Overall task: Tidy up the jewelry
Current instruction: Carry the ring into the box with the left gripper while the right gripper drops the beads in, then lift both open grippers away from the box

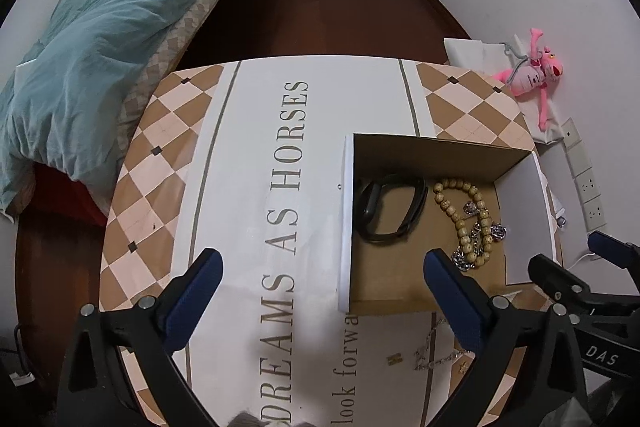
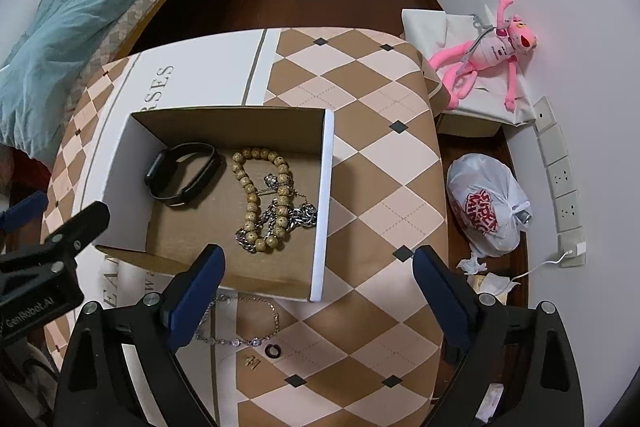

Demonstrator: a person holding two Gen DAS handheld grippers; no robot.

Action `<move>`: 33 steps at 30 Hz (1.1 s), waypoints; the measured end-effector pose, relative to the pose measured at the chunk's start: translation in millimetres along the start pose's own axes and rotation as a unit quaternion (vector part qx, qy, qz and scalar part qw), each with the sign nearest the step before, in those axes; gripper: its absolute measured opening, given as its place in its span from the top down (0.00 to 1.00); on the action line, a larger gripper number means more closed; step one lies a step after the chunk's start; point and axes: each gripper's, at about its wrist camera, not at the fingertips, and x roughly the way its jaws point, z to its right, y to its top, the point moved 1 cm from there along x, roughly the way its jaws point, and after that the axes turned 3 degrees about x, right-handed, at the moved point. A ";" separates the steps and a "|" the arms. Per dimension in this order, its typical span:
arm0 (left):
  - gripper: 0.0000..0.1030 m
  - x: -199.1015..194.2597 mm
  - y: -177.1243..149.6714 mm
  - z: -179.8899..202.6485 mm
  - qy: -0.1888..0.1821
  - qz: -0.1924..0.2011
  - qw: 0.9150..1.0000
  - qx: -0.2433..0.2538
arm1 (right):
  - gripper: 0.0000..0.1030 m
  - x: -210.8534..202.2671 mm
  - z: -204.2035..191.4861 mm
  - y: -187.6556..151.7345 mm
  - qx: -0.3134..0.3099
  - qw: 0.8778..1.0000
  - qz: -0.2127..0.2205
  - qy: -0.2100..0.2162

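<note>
Both the left gripper [image 1: 320,263] and right gripper [image 2: 318,259] gape empty, thin chain [image 2: 244,323] just below the right's fingers.

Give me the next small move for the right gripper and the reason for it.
Probably lower the right gripper, jaws open and empty, onto the silver necklace lying on the table just outside the cardboard box. The black band, bead bracelet and chunky chain are already inside; the necklace is not.

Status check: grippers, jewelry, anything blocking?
Left gripper and right gripper open, empty. Black band, bead bracelet and chain in box. Thin necklace, small ring outside on table. Nothing blocking.
</note>
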 end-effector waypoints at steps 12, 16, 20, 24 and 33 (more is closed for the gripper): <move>0.01 -65.5 -20.4 1.6 0.010 0.075 0.997 -0.002 | 0.06 -61.4 -2.2 -35.0 0.010 0.998 0.061 0.025; 0.01 -57.1 -47.6 0.5 0.055 0.072 0.996 -0.003 | 0.07 -42.9 -1.4 -65.5 0.014 0.998 0.050 0.028; 0.01 -21.8 -73.7 -2.1 0.055 0.027 0.998 -0.003 | 0.31 -3.6 1.4 -90.5 0.028 0.998 0.016 0.047; 0.01 5.7 -94.3 -8.3 0.063 -0.001 0.998 -0.009 | 0.41 29.0 0.7 -107.7 0.043 0.997 -0.011 0.059; 0.01 25.7 -111.4 -17.2 0.070 -0.016 0.997 -0.004 | 0.74 41.4 -20.8 -118.2 0.010 1.000 0.016 0.025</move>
